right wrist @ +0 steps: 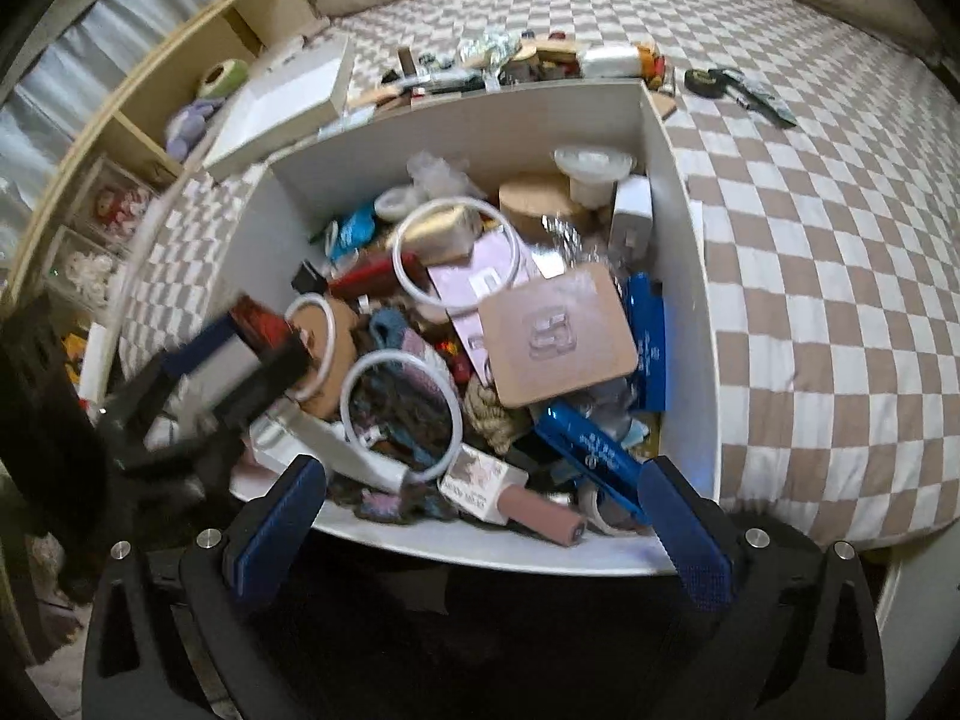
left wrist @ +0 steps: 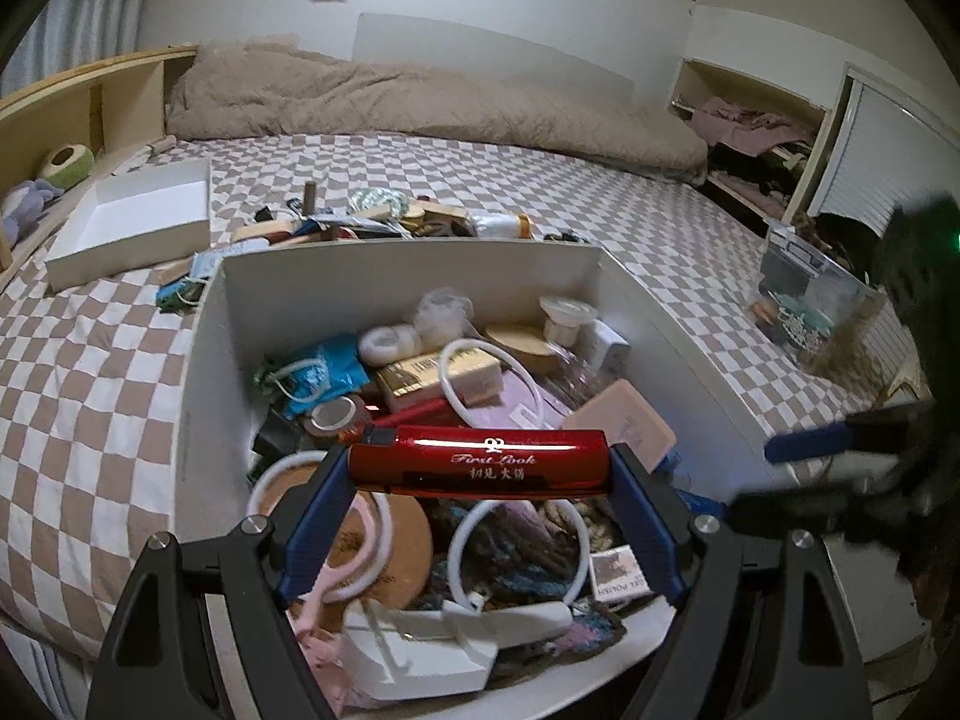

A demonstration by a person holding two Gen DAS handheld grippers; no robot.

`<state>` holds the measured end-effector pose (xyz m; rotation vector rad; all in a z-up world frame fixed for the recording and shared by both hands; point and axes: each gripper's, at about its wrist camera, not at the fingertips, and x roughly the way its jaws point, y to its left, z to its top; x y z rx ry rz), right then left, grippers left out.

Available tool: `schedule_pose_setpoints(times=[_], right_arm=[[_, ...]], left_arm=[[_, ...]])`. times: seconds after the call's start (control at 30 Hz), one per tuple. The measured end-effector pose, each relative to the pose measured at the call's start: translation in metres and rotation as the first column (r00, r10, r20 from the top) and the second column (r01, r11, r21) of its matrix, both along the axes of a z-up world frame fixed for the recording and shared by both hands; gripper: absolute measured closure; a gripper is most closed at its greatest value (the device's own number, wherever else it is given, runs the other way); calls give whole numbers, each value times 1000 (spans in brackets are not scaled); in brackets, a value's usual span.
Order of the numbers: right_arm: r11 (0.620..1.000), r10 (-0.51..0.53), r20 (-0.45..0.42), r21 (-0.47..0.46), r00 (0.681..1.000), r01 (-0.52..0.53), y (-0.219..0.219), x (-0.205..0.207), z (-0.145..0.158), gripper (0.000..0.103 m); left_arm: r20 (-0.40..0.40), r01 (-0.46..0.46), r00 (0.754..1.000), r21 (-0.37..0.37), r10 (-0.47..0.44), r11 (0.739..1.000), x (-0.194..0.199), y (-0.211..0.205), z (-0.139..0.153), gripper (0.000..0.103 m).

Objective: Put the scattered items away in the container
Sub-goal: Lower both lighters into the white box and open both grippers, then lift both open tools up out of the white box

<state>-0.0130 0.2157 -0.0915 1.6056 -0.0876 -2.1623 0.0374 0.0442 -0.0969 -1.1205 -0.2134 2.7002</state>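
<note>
My left gripper (left wrist: 480, 468) is shut on a red metallic tube (left wrist: 480, 461) with white lettering, held crosswise above the near half of the white box (left wrist: 414, 261). The box is packed with several items: white rings, a cork disc, a pink card, blue tubes. In the right wrist view the box (right wrist: 690, 276) lies just ahead, and my right gripper (right wrist: 480, 486) is open and empty over its near rim. The left gripper shows blurred at the left of that view (right wrist: 240, 348), and the right gripper shows blurred at the right of the left wrist view (left wrist: 840, 450).
More scattered items (left wrist: 384, 219) lie on the checkered bed behind the box, also in the right wrist view (right wrist: 516, 63). A white lid (left wrist: 132, 222) lies at the left. A black tape roll (right wrist: 705, 81) lies at the right. A clear bin (left wrist: 816, 294) stands at the bed's right edge.
</note>
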Motion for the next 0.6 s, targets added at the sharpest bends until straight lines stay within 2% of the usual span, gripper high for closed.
schedule_pose_setpoints(times=[0.33, 0.6], right_arm=[[997, -26, -83, -71, 996, 20, -13, -22, 15, 0], [993, -55, -106, -114, 993, 43, -14, -36, 10, 0]], left_arm=[[87, 54, 995, 20, -55, 998, 4, 17, -12, 20], [83, 55, 995, -1, -55, 998, 9, 15, -8, 20]])
